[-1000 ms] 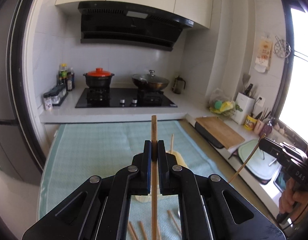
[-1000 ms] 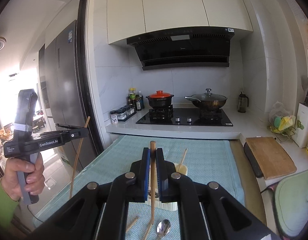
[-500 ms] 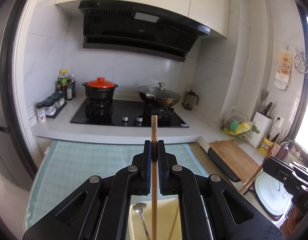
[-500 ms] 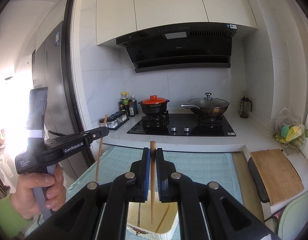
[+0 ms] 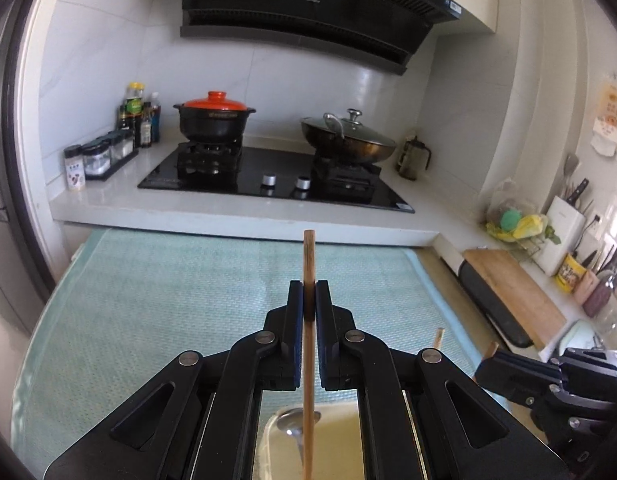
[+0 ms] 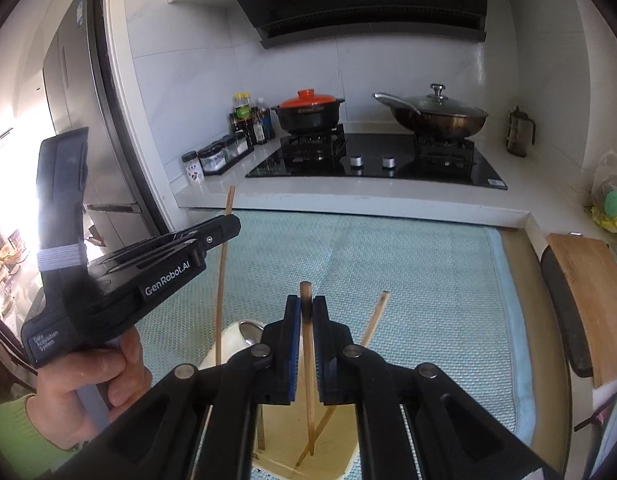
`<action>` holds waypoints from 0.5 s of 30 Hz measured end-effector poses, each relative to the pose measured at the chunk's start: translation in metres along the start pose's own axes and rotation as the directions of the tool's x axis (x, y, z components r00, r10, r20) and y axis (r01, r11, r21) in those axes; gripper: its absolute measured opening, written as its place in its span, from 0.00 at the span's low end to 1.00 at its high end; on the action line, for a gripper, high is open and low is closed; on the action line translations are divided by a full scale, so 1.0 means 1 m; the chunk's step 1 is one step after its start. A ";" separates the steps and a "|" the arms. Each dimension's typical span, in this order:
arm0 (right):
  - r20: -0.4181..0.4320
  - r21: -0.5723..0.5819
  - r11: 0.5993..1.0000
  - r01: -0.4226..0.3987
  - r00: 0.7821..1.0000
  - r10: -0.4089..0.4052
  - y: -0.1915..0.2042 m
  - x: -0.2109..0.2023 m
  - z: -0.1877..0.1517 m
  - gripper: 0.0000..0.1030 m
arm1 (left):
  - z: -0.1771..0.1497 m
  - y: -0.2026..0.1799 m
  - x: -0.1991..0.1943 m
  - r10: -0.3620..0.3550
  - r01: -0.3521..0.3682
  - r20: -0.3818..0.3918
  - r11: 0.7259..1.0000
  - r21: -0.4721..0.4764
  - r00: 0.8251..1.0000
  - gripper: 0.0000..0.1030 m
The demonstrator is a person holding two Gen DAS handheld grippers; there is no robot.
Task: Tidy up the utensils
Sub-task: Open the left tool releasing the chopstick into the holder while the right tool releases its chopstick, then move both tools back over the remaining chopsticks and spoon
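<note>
**Operator:** Two chopsticks are in transit, one per tool. The left gripper [image 5: 309, 296] is clamped fully onto a wooden chopstick [image 5: 309, 320], which stands upright between its pads, with the lower end reaching down over the cream utensil holder [image 6: 232, 344]. The right gripper [image 6: 305, 312] is likewise clamped on its own chopstick [image 6: 307, 352], whose lower end is already inside the holder's mouth.

**Inspector:** State of the holder's contents?

**Operator:** Already stowed: a metal spoon [image 5: 294, 424] and at least one slanted chopstick [image 6: 374, 316] leaning out of the holder toward the right. A second slanted stick appears to cross it lower down, though the gripper bodies hide most of the interior, so the count is uncertain.

**Inspector:** Position of the holder?

**Operator:** It stands on the light green mat [image 5: 168, 300], directly beneath both grippers. The left tool, held in the person's hand [image 6: 96, 392], sits just beside the holder's left rim in the right wrist view.

**Inspector:** Progress assessment?

**Operator:** Judged as well advanced. Part of the set is stowed, and both held sticks are lined up over the opening but not yet released. Remaining: lower each stick and open the jaws. Whether more utensils lie on the mat nearer the person cannot be told; the visible mat toward the stove [image 5: 276, 178] carries none.
</note>
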State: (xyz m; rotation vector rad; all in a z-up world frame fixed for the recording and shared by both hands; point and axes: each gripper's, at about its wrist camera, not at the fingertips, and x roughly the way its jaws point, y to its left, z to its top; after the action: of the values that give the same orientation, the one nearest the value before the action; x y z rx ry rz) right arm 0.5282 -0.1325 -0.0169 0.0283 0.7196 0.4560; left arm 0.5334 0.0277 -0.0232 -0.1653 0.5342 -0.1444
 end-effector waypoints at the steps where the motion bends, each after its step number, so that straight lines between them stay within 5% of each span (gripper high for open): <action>1: -0.013 0.008 1.000 -0.008 1.000 0.008 0.000 0.005 -0.001 0.07 | 0.000 0.000 0.001 -0.005 0.005 -0.005 1.000 -0.001 1.000 0.04; 3: -0.018 0.026 0.999 -0.020 1.000 0.020 0.000 0.012 -0.002 0.08 | 0.002 0.001 -0.001 -0.015 0.015 -0.013 1.000 -0.011 1.000 0.19; 5: -0.010 0.027 1.000 -0.004 1.000 0.004 0.001 0.009 -0.002 0.16 | 0.005 0.004 -0.012 -0.008 0.008 -0.003 1.000 -0.021 1.000 0.62; 8: 0.039 0.018 1.000 0.016 0.999 -0.017 0.004 -0.016 0.000 0.31 | 0.010 0.008 -0.043 -0.004 0.004 0.029 1.000 0.001 1.000 0.71; 15: 0.162 -0.106 0.987 0.118 0.982 -0.100 0.024 -0.123 -0.021 0.43 | -0.008 0.026 -0.162 0.020 -0.017 -0.031 0.993 0.115 0.999 0.91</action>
State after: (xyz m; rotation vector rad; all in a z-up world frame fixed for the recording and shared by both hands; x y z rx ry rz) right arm 0.4238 -0.1646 0.0488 -0.0827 0.5368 0.3844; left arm 0.3942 0.0808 0.0449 -0.0461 0.5577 -0.1596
